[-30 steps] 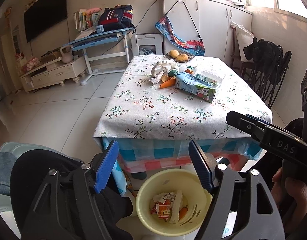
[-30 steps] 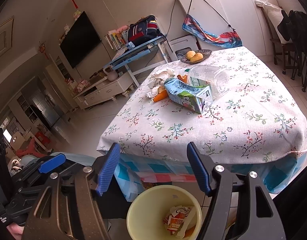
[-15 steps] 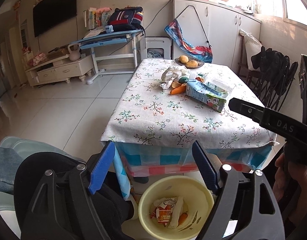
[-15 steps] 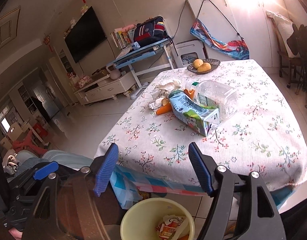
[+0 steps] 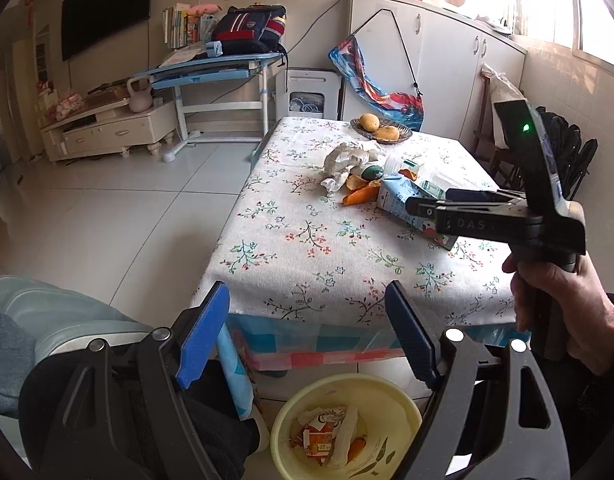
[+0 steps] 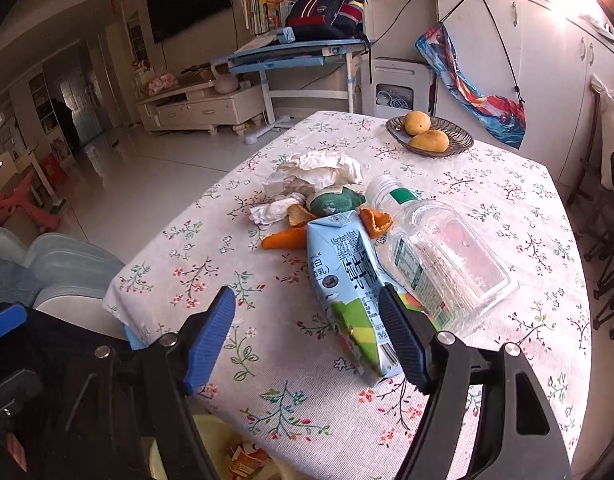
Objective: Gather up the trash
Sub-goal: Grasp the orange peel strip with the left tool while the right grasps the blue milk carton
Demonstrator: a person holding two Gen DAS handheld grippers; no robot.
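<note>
Trash lies mid-table: a blue milk carton (image 6: 347, 288) on its side, an empty clear plastic bottle (image 6: 439, 256) right of it, a carrot piece (image 6: 285, 239), orange peel (image 6: 377, 222), a green wrapper (image 6: 335, 202) and crumpled tissue (image 6: 319, 172). My right gripper (image 6: 307, 292) hovers open over the table's near part, its right finger just in front of the carton, nothing between the pads. From the left wrist it shows side-on (image 5: 417, 206), held by a hand. My left gripper (image 5: 307, 292) is open and empty above the yellow bin (image 5: 395, 408), which holds wrappers and a carrot bit.
The table (image 5: 299, 248) has a floral cloth hanging over its near edge. A dish (image 6: 455, 140) with two yellow fruits sits at the far side. Dark folding chairs (image 5: 567, 152) stand to the right, a pale seat (image 5: 47, 312) to the left; tiled floor beyond.
The right gripper has travelled from above the bin forward over the table toward the carton and rolled level. The left gripper shifted slightly; both pairs of jaws stand a little wider.
</note>
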